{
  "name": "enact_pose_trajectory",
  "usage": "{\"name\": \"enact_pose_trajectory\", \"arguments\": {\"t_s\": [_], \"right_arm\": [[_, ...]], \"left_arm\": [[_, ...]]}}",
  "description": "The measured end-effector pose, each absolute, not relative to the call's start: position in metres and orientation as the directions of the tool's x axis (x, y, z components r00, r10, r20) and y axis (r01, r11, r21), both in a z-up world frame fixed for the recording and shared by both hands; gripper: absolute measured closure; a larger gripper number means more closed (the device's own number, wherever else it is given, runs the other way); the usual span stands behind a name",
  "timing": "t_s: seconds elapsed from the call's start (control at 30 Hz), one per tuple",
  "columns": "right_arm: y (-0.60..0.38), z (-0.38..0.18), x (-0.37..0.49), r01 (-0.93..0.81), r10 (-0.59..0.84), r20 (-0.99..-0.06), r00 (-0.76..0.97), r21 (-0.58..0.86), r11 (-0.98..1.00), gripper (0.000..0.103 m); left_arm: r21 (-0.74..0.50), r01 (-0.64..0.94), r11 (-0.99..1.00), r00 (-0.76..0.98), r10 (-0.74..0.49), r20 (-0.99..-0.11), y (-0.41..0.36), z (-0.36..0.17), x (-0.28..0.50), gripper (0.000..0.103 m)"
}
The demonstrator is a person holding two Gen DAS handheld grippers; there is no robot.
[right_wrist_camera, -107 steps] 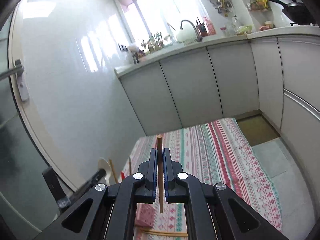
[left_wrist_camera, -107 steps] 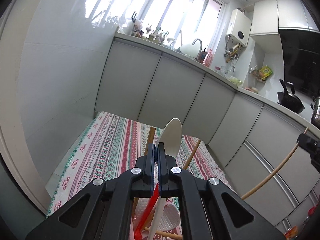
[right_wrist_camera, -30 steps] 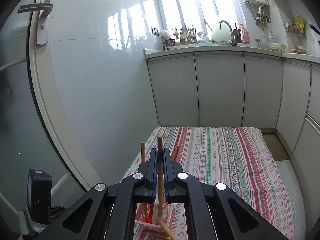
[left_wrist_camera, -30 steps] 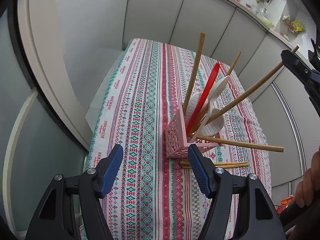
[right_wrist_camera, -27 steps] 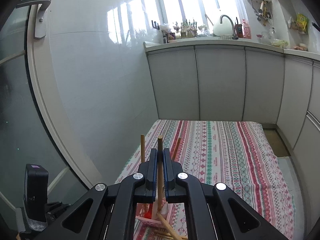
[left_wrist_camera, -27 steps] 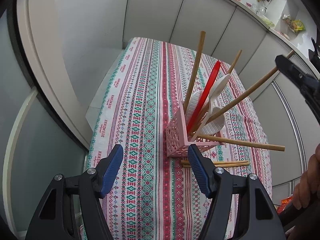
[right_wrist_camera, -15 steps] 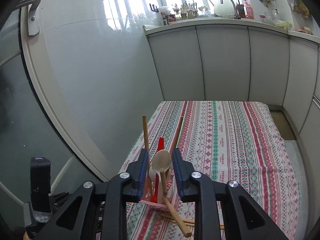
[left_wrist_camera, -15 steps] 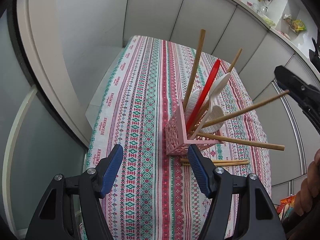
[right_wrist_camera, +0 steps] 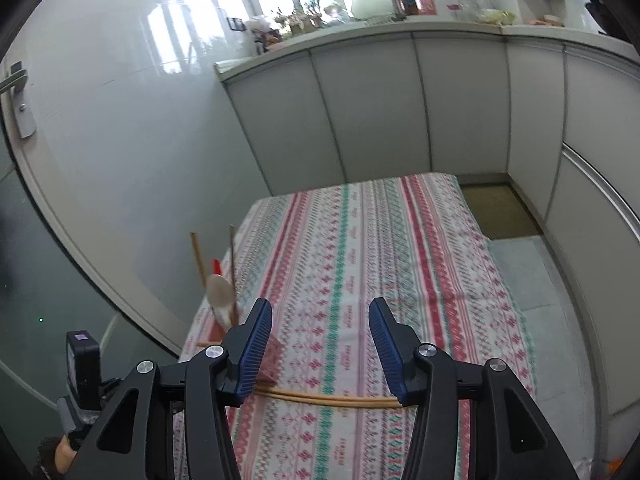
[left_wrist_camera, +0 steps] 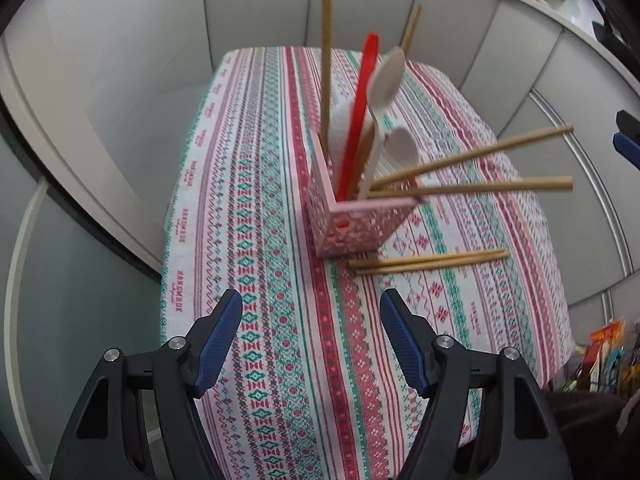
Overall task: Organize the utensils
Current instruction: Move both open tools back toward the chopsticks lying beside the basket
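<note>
A pink perforated utensil holder [left_wrist_camera: 352, 220] stands on the striped tablecloth [left_wrist_camera: 272, 264]. It holds a red utensil [left_wrist_camera: 360, 108], a white spoon [left_wrist_camera: 384, 92], a white slotted piece and several wooden sticks, two of them leaning far right [left_wrist_camera: 480, 188]. A pair of wooden chopsticks [left_wrist_camera: 428, 262] lies on the cloth beside the holder. My left gripper [left_wrist_camera: 311, 336] is open and empty, in front of the holder. My right gripper [right_wrist_camera: 320, 344] is open and empty above the chopsticks [right_wrist_camera: 332, 399]; the holder [right_wrist_camera: 269, 364] is partly hidden behind its left finger.
The table stands against a white tiled wall [right_wrist_camera: 120, 128], with grey kitchen cabinets [right_wrist_camera: 360, 112] behind and to the right. A glass door [left_wrist_camera: 60, 280] is on the left. Snack packets [left_wrist_camera: 600, 356] lie at the lower right.
My left gripper dropped the white spoon into the holder and opened. My right gripper let its wooden stick go into the holder, opened wide and drew back to the right.
</note>
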State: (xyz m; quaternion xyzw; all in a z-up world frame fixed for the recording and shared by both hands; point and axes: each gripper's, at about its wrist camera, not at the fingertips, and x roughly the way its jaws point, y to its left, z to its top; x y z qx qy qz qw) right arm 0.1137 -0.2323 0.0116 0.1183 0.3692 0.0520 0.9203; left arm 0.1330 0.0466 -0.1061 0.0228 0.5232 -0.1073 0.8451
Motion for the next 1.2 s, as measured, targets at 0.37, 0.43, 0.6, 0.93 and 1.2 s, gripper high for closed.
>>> {"name": "enact_pose_trajectory", "arguments": {"t_s": [0.37, 0.43, 0.6, 0.93, 1.2], "right_arm": [[-0.271, -0.11, 0.141, 0.066, 0.238, -0.897, 0.372, 0.282, 0.957, 0.052], [-0.273, -0.125, 0.149, 0.07, 0.245, -0.903, 0.352, 0.287, 0.955, 0.058], [-0.276, -0.159, 0.168, 0.073, 0.248, -0.923, 0.295, 0.281, 0.957, 0.079], [-0.273, -0.195, 0.171, 0.036, 0.288, -0.941, 0.178, 0.299, 0.954, 0.086], [-0.237, -0.214, 0.136, -0.058, 0.394, -0.918, -0.052, 0.397, 0.916, 0.087]], "left_arm": [[-0.086, 0.226, 0.97, 0.308, -0.155, -0.939, 0.027, -0.147, 0.135, 0.029], [-0.083, 0.229, 0.97, 0.301, -0.152, -0.941, 0.025, -0.149, 0.136, 0.029], [-0.08, 0.233, 0.969, 0.284, -0.146, -0.948, 0.023, -0.155, 0.139, 0.029], [-0.074, 0.245, 0.967, 0.26, -0.139, -0.956, 0.017, -0.163, 0.145, 0.029], [-0.11, 0.183, 0.977, 0.231, -0.152, -0.961, 0.024, -0.173, 0.151, 0.029]]}}
